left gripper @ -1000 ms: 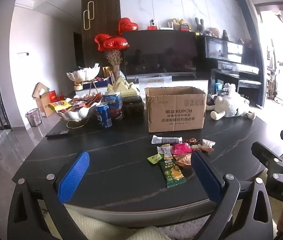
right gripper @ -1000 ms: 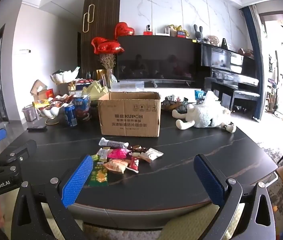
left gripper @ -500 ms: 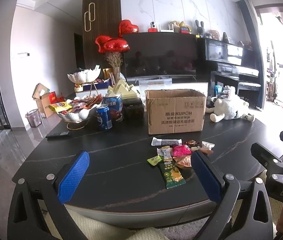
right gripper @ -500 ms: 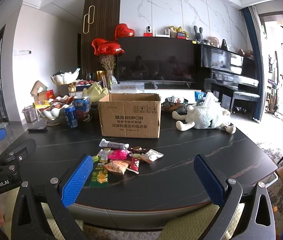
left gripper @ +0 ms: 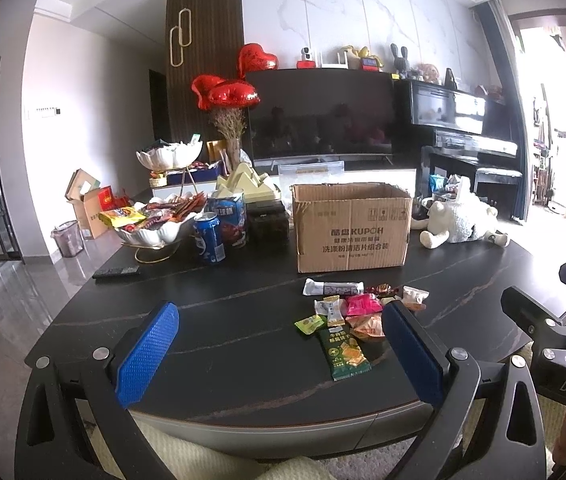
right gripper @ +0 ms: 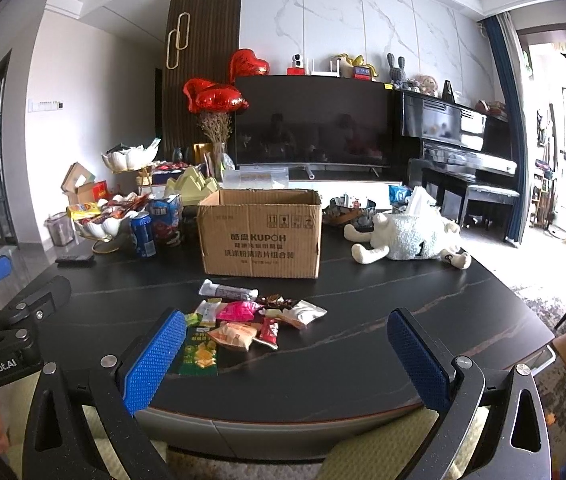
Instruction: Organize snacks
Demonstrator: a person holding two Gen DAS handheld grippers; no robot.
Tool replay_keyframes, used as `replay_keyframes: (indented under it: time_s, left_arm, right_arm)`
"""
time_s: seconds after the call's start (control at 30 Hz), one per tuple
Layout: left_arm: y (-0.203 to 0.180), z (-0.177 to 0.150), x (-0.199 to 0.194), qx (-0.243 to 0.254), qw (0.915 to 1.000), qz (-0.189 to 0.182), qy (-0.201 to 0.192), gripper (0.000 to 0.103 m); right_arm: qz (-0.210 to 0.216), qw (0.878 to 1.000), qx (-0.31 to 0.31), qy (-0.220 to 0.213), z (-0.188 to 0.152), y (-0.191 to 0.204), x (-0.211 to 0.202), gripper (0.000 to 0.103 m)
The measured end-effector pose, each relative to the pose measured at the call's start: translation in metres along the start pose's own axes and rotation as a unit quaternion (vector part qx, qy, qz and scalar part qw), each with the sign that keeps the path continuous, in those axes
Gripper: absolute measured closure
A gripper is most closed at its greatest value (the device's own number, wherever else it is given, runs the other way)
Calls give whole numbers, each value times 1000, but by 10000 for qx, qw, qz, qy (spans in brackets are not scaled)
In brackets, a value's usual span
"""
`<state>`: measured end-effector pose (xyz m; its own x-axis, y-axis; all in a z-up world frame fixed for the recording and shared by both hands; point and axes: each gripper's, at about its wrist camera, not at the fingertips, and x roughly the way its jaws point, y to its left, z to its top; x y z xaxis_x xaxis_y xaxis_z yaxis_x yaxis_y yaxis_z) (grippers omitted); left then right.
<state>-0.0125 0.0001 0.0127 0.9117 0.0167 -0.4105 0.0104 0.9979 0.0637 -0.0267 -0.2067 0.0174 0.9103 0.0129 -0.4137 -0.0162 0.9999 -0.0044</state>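
Several snack packets lie in a loose pile (left gripper: pixel 357 314) (right gripper: pixel 243 320) on the dark table (left gripper: pixel 223 308) (right gripper: pixel 363 320), among them a green packet (left gripper: pixel 345 354) (right gripper: pixel 199 352), a pink one (left gripper: pixel 359 305) (right gripper: pixel 237 311) and a silver bar (left gripper: pixel 333 288) (right gripper: pixel 225 291). An open cardboard box (left gripper: pixel 351 226) (right gripper: pixel 261 234) stands just behind the pile. My left gripper (left gripper: pixel 281 354) hovers open at the table's near edge, left of the pile. My right gripper (right gripper: pixel 287 358) is open too, held before the near edge, with the pile ahead to its left. Neither holds anything.
On the table's left stand a white bowl of snacks (left gripper: pixel 155 228) (right gripper: pixel 101 222), a blue can (left gripper: pixel 209 238) (right gripper: pixel 143 236), a blue carton (left gripper: pixel 231 220) and a remote (left gripper: pixel 116 271) (right gripper: pixel 75 259). A plush sheep (left gripper: pixel 459 220) (right gripper: pixel 407 238) lies at the right. A TV (right gripper: pixel 315 128) is behind.
Both grippers have risen slightly, so the table, box and snack pile sit a little lower in each view. Both stay open and the snacks have not moved.
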Motion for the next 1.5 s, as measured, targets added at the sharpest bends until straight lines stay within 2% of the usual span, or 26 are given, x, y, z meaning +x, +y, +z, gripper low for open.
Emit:
replay_keyframes:
  time_s: [1.17,1.5]
  left_arm:
    - [-5,-5,0,14,9999,-77,-70,0]
    - [10,-6,29,162,9993,-325,48,1]
  right_arm:
    - [65,10000,-19,55,1,5,-2,1]
    - [318,9989,27,351,-7,19,40,1]
